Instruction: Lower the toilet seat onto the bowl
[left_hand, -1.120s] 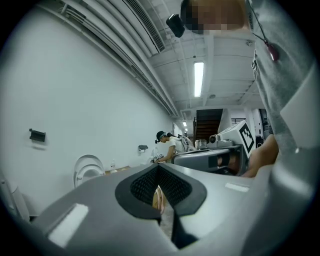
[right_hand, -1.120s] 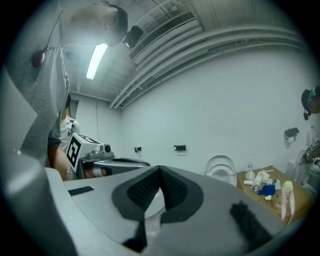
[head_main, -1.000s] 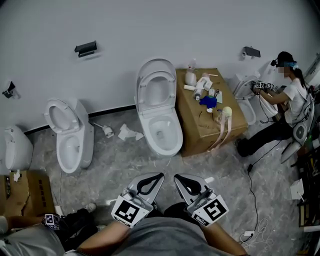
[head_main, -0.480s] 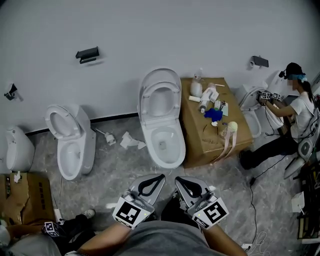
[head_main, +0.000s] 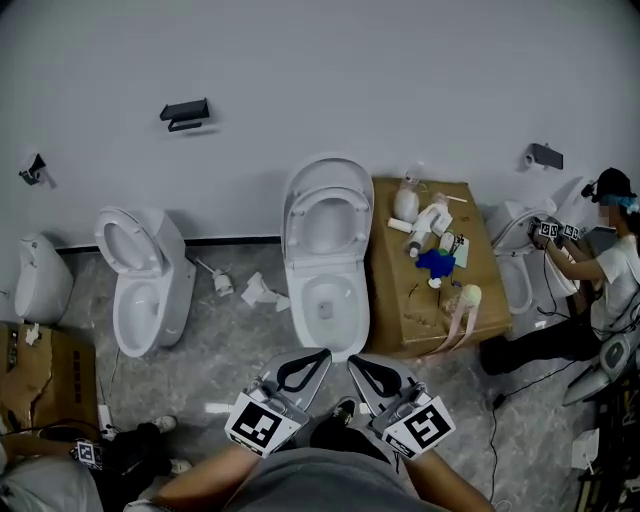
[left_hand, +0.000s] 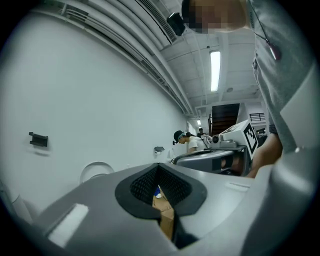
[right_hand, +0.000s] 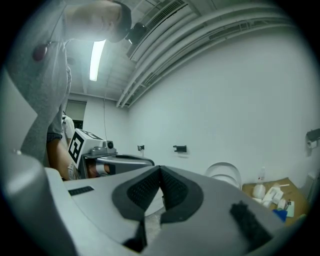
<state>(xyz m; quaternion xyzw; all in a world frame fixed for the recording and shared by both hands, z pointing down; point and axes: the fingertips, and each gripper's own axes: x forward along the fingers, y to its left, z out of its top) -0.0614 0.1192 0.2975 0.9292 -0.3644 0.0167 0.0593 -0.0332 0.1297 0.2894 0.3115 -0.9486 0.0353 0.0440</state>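
Observation:
A white toilet (head_main: 325, 290) stands by the far wall, its seat and lid (head_main: 328, 205) raised upright against the wall. My left gripper (head_main: 310, 358) and right gripper (head_main: 362, 362) are held side by side close to my body, short of the bowl's front rim and touching nothing. Both are shut and empty. In the left gripper view the shut left gripper (left_hand: 159, 167) points at the wall, with the raised lid (left_hand: 95, 172) low on the left. The right gripper (right_hand: 160, 170) is also pressed together, with the raised lid (right_hand: 223, 172) to its right.
A cardboard box (head_main: 430, 300) with bottles and small items stands right of the toilet. A second toilet (head_main: 150, 290) is at left, crumpled paper (head_main: 262, 292) on the floor between. A person (head_main: 610, 260) works at another toilet (head_main: 515, 275) far right. Another box (head_main: 40, 380) is at left.
The toilet and cardboard box have slid lower in the head view and look slightly nearer. Both grippers stay shut in the same place before my body.

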